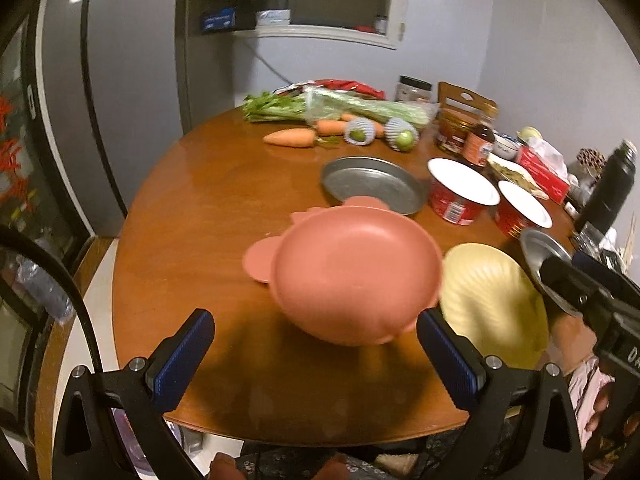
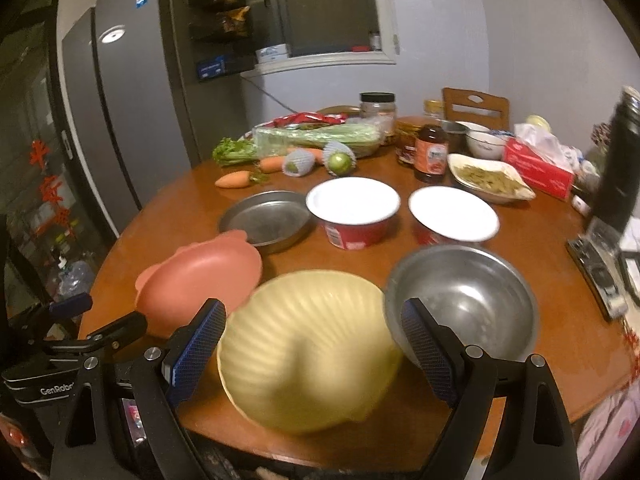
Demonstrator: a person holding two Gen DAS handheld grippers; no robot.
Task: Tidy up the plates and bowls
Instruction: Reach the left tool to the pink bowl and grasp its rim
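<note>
The pink bowl [image 1: 356, 272] was smooth, with ear-like tabs. The yellow bowl [image 2: 308, 348] was ribbed like a shell. Both the left gripper [image 1: 316, 344] and right gripper [image 2: 312, 336] gaped wide, holding nothing.

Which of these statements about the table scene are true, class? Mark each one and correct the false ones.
1. Both sets of jaws are open. True.
2. The pink bowl lies in front of the left gripper. True.
3. The yellow bowl is stacked inside the steel bowl. False: they sit side by side.
4. The flat metal plate holds carrots. False: it is empty; the carrots lie on the table.
</note>
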